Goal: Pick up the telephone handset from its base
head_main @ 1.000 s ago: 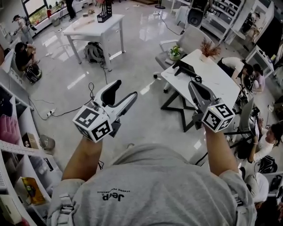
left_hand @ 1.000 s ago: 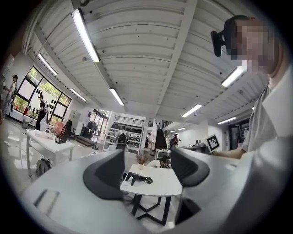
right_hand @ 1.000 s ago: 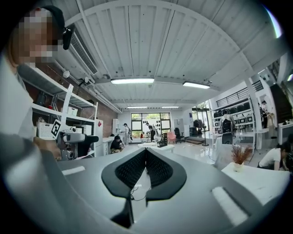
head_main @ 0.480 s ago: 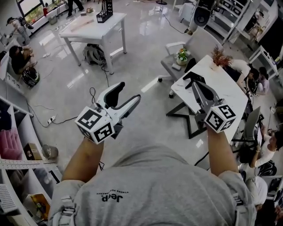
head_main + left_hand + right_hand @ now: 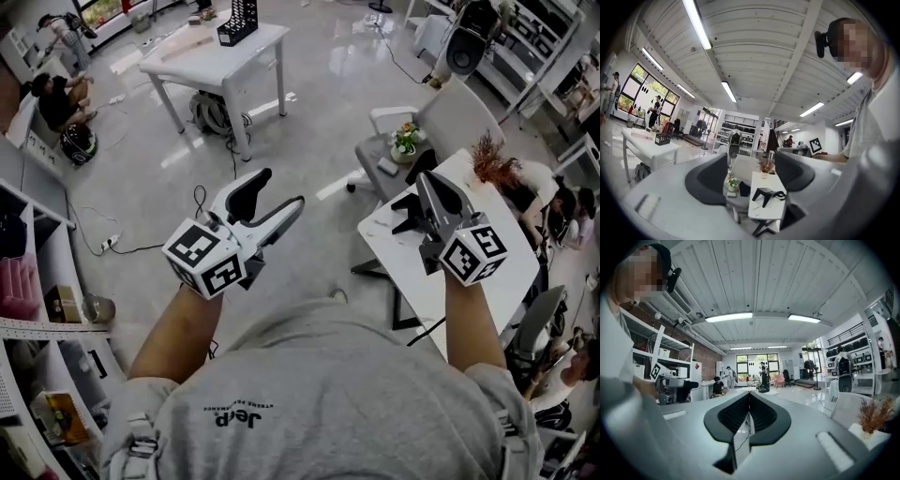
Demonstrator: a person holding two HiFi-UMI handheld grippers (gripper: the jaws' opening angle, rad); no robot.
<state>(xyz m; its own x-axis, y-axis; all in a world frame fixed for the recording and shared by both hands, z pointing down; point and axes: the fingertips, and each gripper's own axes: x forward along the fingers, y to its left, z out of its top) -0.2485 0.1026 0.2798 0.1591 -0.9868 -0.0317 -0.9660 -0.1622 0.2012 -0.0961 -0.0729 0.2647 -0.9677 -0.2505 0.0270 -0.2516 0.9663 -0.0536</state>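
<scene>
One telephone [image 5: 767, 194] on white table [image 5: 401, 262], chair [image 5: 455, 114] with plant [image 5: 406, 140] beside

Near table [image 5: 403, 272]: front right, telephone [image 5: 768, 192] on it.
Chair [image 5: 457, 114]: just behind it, plant [image 5: 406, 139] on the seat.
Far table [image 5: 216, 52]: back left, rack [image 5: 237, 21] on top, bag [image 5: 208, 112] underneath.

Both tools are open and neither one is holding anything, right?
Not quite. The left tool is open, but the right tool is shut: the right gripper view shows its jaws pressed together. Neither one is holding anything.
</scene>
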